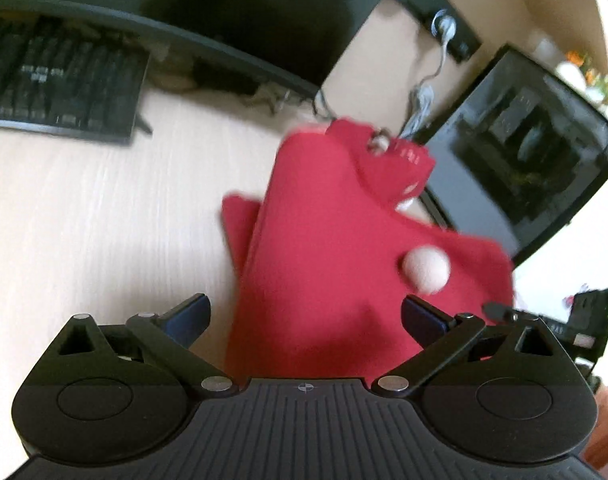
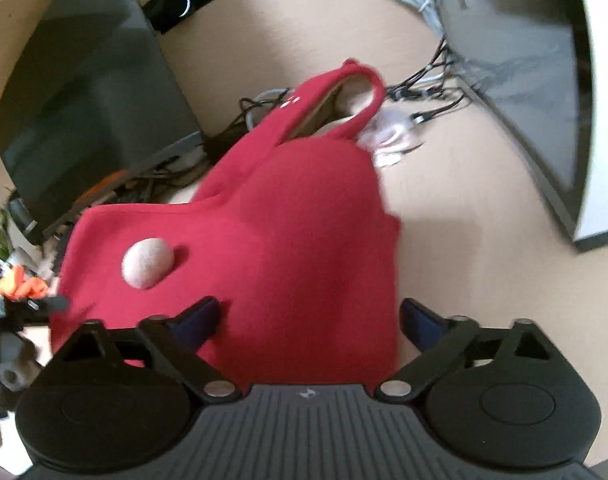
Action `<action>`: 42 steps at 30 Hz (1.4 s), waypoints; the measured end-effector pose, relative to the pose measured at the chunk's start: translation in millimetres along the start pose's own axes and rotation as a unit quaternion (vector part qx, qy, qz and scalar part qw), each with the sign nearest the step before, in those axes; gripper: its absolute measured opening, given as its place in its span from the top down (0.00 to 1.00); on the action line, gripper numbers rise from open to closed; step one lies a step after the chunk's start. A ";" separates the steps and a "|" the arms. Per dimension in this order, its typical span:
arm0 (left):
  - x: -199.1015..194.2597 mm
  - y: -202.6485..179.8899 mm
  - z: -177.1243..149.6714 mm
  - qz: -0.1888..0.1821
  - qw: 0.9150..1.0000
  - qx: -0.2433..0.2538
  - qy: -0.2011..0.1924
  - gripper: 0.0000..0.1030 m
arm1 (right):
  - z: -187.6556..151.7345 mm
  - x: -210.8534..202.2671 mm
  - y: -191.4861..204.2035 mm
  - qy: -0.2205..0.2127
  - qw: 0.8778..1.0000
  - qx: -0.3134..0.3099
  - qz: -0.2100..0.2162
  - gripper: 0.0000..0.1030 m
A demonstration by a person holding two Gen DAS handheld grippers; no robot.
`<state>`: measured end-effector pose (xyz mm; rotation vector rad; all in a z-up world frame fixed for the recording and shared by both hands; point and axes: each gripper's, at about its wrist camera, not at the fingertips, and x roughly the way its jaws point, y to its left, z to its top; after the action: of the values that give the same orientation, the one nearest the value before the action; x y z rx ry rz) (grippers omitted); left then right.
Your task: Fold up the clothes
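A: Around the garment (image 1: pixel 328 248)?
B: Red, lying on the pale wood-grain desk (image 1: pixel 83 208), about mid-desk, close ahead of both grippers. Pale round pompom (image 1: pixel 426 270) on it. Neck end pointing away, toward a tangle of cables (image 2: pixel 420 88).

A: In the way?
B: Little. Keyboard (image 1: pixel 59 88) well off to the left in the left view. Dark monitor (image 1: pixel 524 160) just beside the garment's far right edge there. Grey cord (image 1: pixel 420 104) near the collar. Crumpled clear wrapper (image 2: pixel 392 140) just beside the garment in the right view.

A: Counts?
B: One garment, one pompom, one keyboard. Two dark screens in the right view: one left (image 2: pixel 87 92), one right (image 2: pixel 516 64). Cables too tangled to count.

A: Jaws?
B: Left gripper (image 1: pixel 304 316) spread wide, cloth between the fingers, pads not pressing. Right gripper (image 2: pixel 308 316) likewise spread, pinching nothing, cloth between.

A: Room?
B: Cluttered office desk, beige wall behind; blurred orange and green bits (image 2: pixel 19 284) at the desk edge.
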<state>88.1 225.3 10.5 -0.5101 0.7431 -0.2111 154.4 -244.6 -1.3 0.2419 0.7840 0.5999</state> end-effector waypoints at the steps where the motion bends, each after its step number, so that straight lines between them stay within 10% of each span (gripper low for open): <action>1: 1.9 -3.4 -3.6 0.008 1.000 0.003 0.000 0.01 | -1.9 1.6 3.9 -0.002 1.000 0.000 0.008 0.20; 2: 4.8 -7.2 -8.1 0.015 1.000 0.008 -0.001 0.02 | -4.4 2.9 12.1 -0.006 1.000 -0.011 0.006 0.27; 4: 6.7 -18.2 -12.5 0.026 0.999 0.026 -0.010 0.36 | -4.6 1.5 25.3 -0.017 0.999 -0.043 0.002 0.39; 9: 1.1 -36.3 -10.4 0.039 0.997 0.051 -0.038 0.67 | 3.1 -17.9 38.0 -0.046 0.996 -0.073 -0.003 0.71; 12: -6.9 -44.0 14.1 0.025 0.996 0.055 -0.067 0.76 | 29.9 -31.7 47.0 -0.091 0.991 -0.100 -0.006 0.72; 17: 13.7 -44.0 49.0 0.093 0.985 0.110 -0.091 0.75 | 54.6 7.1 27.5 -0.070 0.989 -0.106 -0.074 0.69; 22: 44.4 1.1 37.3 0.113 0.993 0.022 -0.041 0.48 | 43.1 24.0 -18.4 -0.036 0.997 0.009 -0.071 0.36; 27: 2.6 -13.7 53.3 0.088 0.991 0.024 -0.094 0.45 | 60.1 -22.6 8.9 -0.118 0.987 -0.052 -0.093 0.32; 31: -24.0 -61.2 72.5 0.043 0.980 0.089 -0.170 0.20 | 71.0 -40.6 49.7 -0.189 0.974 -0.117 -0.053 0.09; 34: -6.5 -84.5 70.8 -0.012 0.978 0.118 -0.170 0.10 | 69.7 -4.9 59.8 -0.152 0.979 -0.136 -0.020 0.05; 42: 110.8 -28.5 37.4 0.056 0.994 0.055 -0.079 0.10 | 58.2 85.1 -13.1 -0.059 0.998 -0.005 -0.005 0.04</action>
<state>193.9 174.9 -17.1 -0.3748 0.6004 -0.1048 249.0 -204.4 -16.7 0.2618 0.6676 0.5737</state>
